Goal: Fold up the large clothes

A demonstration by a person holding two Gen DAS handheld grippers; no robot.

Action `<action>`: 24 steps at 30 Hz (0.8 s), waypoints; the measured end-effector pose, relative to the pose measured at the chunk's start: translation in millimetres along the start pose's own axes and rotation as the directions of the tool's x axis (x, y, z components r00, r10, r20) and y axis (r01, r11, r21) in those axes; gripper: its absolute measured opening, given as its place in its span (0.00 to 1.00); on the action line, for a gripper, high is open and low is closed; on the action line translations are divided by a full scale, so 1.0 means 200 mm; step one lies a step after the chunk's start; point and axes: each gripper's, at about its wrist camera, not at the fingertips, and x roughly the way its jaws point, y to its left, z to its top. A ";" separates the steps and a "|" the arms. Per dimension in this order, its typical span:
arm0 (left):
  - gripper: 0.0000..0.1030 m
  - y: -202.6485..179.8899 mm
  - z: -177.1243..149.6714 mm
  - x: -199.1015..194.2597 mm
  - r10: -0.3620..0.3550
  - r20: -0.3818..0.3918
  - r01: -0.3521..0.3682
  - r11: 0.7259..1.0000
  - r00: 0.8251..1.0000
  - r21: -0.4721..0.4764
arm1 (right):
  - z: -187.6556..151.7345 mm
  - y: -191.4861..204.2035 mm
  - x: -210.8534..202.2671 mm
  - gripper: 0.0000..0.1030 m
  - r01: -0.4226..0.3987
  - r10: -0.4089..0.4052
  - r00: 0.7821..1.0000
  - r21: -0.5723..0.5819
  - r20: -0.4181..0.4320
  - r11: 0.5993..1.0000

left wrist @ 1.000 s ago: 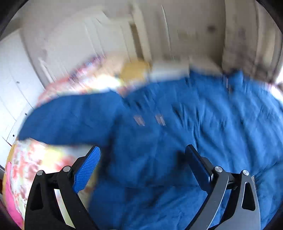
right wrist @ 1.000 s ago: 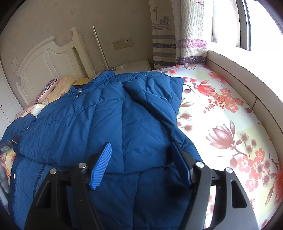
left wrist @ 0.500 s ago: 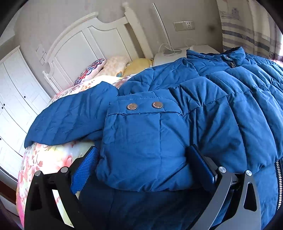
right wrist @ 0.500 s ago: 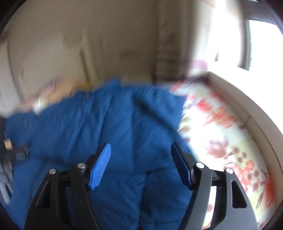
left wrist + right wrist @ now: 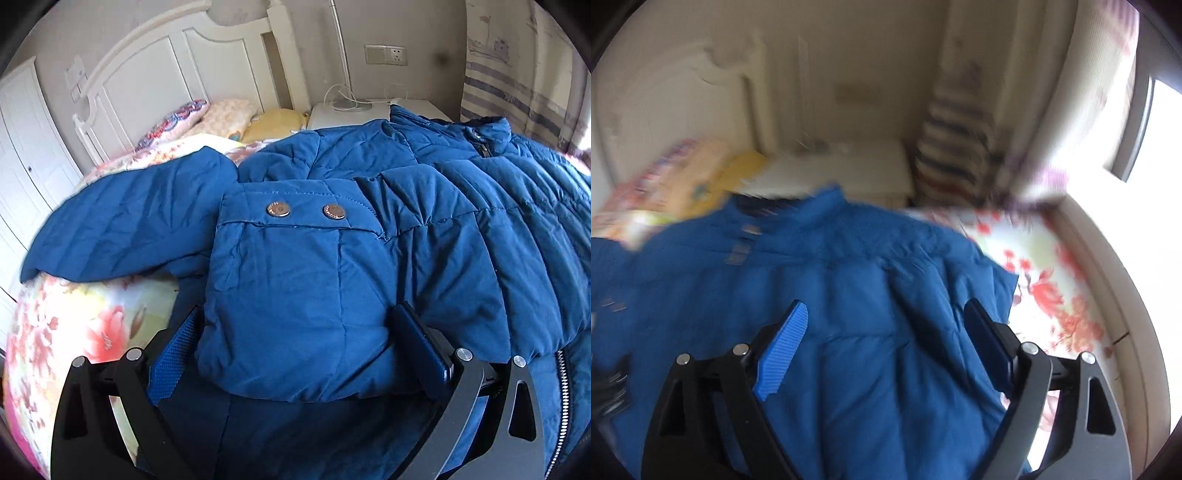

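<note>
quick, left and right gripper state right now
left gripper: jaws wide, jacket cuff between them, grip cannot be told
right gripper: open, jaws just widened, holding nothing above the jacket

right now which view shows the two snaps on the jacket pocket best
The left wrist view: the snaps sit sharp and centred on the pocket flap of the jacket. The right wrist view is motion-blurred; its pale smears may be snaps, but I cannot tell.

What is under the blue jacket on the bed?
A floral bedspread shows beside the blue jacket and passes beneath its sleeve. Whatever lies under the jacket's body is covered and cannot be seen.
</note>
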 end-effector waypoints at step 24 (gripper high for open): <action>0.96 0.99 -0.01 -0.18 -0.038 0.192 0.157 0.733 0.981 -0.662 | -0.37 0.44 -0.19 0.93 -0.164 0.171 0.985 -0.232 0.014 0.959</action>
